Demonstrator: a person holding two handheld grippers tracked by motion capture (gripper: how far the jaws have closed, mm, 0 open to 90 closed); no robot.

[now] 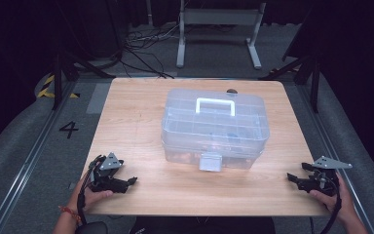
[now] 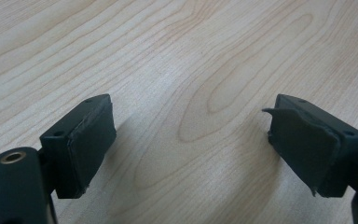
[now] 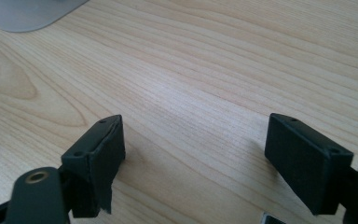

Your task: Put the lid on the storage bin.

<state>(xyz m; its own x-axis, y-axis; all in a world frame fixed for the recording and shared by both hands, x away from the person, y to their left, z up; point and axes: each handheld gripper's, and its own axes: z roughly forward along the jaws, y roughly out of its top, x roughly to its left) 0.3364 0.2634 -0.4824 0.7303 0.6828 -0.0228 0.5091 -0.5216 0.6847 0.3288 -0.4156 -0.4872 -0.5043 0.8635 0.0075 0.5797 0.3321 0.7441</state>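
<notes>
A clear plastic storage box (image 1: 215, 127) with a white handle (image 1: 215, 105) on its lid and a front latch (image 1: 210, 162) stands in the middle of the wooden table (image 1: 136, 122). My left gripper (image 1: 131, 181) rests low at the table's front left, held by a hand, jaws open over bare wood (image 2: 191, 135) with nothing between them. My right gripper (image 1: 291, 178) sits at the front right edge, pointing left, jaws open and empty above the wood (image 3: 193, 140). A corner of the box (image 3: 32, 14) shows at the top left of the right gripper view.
A small dark object (image 1: 232, 90) lies behind the box near the table's far edge. Beyond the table stand a white frame (image 1: 219, 29) and loose cables (image 1: 146, 44) on the floor. Dark stands flank the table. A floor marking "4" (image 1: 68, 129) is at the left.
</notes>
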